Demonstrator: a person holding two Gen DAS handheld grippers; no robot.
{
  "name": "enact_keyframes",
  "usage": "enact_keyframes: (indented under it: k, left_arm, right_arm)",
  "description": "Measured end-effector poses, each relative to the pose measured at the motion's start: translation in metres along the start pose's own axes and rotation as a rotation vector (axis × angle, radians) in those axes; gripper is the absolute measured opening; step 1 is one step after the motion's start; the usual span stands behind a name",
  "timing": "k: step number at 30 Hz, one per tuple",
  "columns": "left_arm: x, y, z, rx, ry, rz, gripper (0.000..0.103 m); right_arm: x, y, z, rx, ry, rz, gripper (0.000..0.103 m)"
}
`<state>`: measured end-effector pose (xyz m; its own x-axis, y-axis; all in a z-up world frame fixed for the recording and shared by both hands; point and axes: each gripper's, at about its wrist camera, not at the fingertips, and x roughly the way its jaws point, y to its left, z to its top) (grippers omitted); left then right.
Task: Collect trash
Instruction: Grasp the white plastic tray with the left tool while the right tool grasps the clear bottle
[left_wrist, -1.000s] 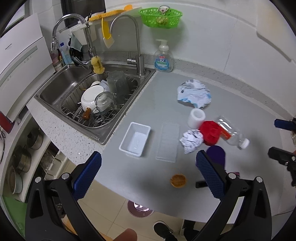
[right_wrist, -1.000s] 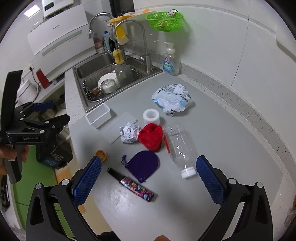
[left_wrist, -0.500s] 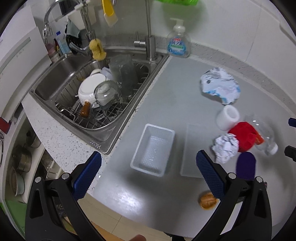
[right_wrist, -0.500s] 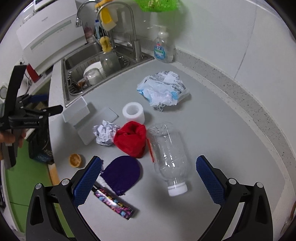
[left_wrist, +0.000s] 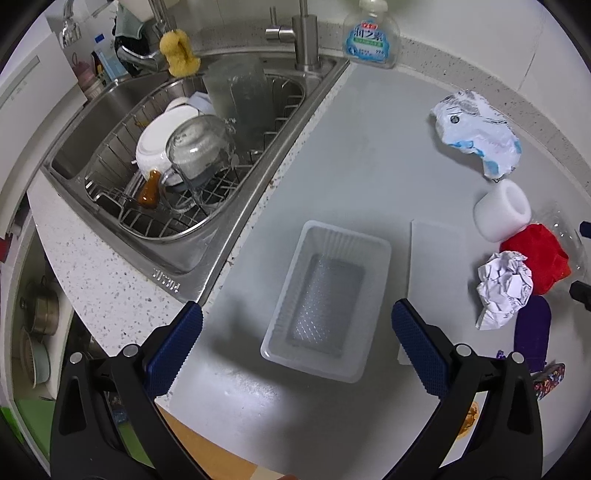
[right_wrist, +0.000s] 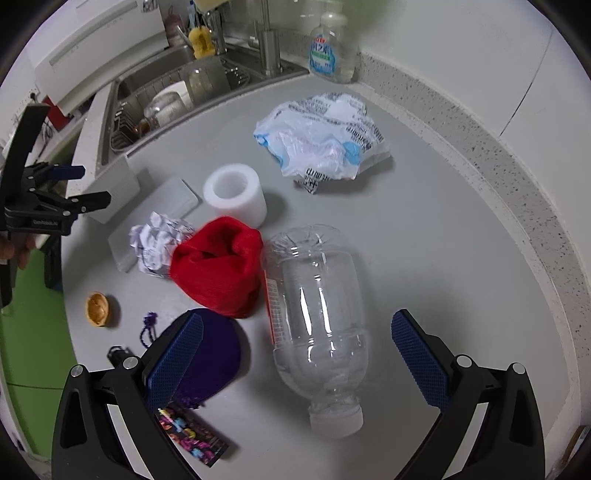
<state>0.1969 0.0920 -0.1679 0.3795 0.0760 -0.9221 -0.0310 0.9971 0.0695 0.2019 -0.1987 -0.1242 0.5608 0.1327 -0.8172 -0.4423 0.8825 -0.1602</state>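
Note:
My left gripper is open, low over a clear plastic tray that lies between its fingers on the grey counter. The tray's flat lid rests to its right. My right gripper is open above an empty clear bottle lying on its side, white cap toward me. Around the bottle lie a red cloth, a crumpled paper ball, a purple pouch, a white foam ring, a crumpled plastic bag, a nut shell and a colourful wrapper.
A steel sink with a dish rack, bowl and glassware fills the left of the left wrist view. A soap bottle stands at the back wall. The counter's front edge drops to the floor. A hand holds the left gripper at far left.
Both grippers have come down and forward. The left one now straddles the clear tray; the right one has closed in over the bottle. Both stayed open, and nothing on the counter moved.

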Motion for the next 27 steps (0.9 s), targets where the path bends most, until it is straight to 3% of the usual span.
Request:
enact_keyframes:
  k: [7, 8, 10, 11, 13, 24, 27]
  left_arm:
    - [0.011, 0.004, -0.003, 0.003, 0.033, -0.013, 0.098]
    - [0.013, 0.004, -0.003, 0.004, 0.04, -0.014, 0.088]
    - [0.017, 0.004, -0.004, 0.006, 0.057, -0.039, 0.078]
    - [0.019, 0.002, -0.004, 0.014, 0.061, -0.045, 0.069]
    - [0.02, -0.002, -0.003, 0.027, 0.064, -0.078, 0.055]
    - [0.008, -0.008, -0.005, 0.01, 0.027, -0.096, 0.03]
    - [0.002, -0.01, -0.007, 0.008, 0.015, -0.1, 0.029]
  right_arm:
    - [0.016, -0.005, -0.001, -0.001, 0.011, -0.006, 0.096]
    - [0.017, -0.006, -0.001, 0.001, 0.01, -0.007, 0.092]
    - [0.023, -0.008, -0.001, -0.006, 0.028, -0.019, 0.064]
    - [0.025, -0.009, -0.001, -0.011, 0.038, -0.026, 0.062]
    - [0.028, -0.01, -0.001, -0.013, 0.041, -0.023, 0.062]
    - [0.019, -0.015, -0.001, 0.024, 0.004, -0.018, 0.059]
    - [0.012, -0.015, -0.002, 0.027, -0.009, -0.02, 0.058]
